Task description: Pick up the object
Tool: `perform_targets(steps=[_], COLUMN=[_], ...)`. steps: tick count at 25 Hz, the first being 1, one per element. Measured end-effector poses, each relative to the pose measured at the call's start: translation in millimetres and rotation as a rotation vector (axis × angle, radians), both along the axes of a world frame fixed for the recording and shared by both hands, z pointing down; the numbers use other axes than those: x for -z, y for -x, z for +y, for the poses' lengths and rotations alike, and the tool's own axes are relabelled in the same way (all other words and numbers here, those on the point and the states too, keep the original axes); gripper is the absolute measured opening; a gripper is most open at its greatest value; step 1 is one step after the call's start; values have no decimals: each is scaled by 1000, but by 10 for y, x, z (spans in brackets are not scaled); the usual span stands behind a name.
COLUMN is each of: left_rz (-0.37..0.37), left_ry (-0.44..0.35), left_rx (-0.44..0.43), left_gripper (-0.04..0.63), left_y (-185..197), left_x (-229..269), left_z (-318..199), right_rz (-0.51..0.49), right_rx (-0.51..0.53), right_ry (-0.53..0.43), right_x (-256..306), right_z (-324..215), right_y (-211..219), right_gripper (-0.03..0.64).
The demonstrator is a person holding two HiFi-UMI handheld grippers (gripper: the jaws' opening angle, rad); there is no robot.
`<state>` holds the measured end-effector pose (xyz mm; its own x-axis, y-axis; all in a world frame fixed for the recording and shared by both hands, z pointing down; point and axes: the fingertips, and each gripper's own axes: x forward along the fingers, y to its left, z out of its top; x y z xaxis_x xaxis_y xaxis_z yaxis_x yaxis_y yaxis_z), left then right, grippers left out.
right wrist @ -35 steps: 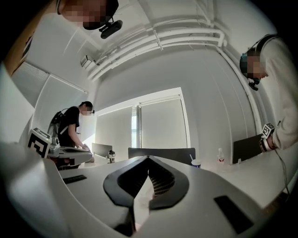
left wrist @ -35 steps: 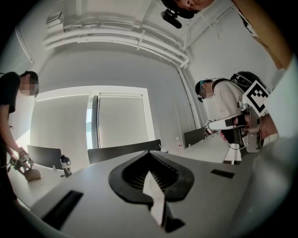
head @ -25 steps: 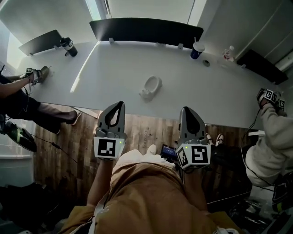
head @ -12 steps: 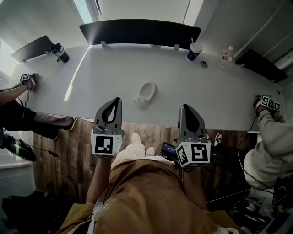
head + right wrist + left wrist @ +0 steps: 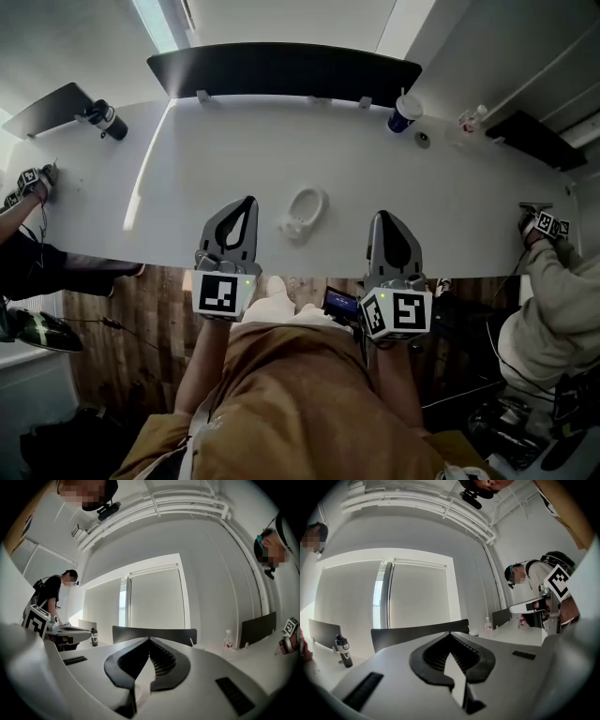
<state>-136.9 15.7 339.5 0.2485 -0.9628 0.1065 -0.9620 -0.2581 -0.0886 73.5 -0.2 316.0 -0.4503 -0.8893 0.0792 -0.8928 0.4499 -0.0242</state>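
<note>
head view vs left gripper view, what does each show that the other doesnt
Only the head view: the white object lying on the table, the right gripper, a blue cup.
Only the left gripper view: the window blind, the ceiling pipes, a standing person at the right.
Both: the left gripper, its jaws shut on nothing, the dark panel and the dark bottle.

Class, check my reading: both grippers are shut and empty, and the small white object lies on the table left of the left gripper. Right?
One slip: the head view shows the white object between the left gripper and right gripper, just beyond their tips, on the table. Both are shut and empty.
</note>
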Motion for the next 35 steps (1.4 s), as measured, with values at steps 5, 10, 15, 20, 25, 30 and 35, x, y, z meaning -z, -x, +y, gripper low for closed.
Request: perform_targets(steps=[5,10,15,20,25,30,35], left_rz=[21,30,4,-2,75,171,208], left_ry=[39,90,168,257,389,503,599], left_rx=[-26,-36,-84,-159,-260,-318,-359], left_gripper=[6,6,6,6,6,8,56], left_y=[42,138,49,-77,-261,-364,-436], left_x=[-162,-348,-569,-818,-1107,-1331,-1535], left_z=[-175,-257,-369,-479,-531,-543,-514], right_rz=[37,4,-63,-85,-61,-62,-60], right_rx=[-10,-16,57,98,141,197,247], right_ry=[1,78,224,275,389,489,568], right_x=[-79,-353,-748,-979,-1457,-1761,-2003], right_z=[-162,-279,-404,-439,-395,-335,-263], right_y=[24,99,212,243,295,431,512], right_gripper=[9,9,11,11,30,74,120])
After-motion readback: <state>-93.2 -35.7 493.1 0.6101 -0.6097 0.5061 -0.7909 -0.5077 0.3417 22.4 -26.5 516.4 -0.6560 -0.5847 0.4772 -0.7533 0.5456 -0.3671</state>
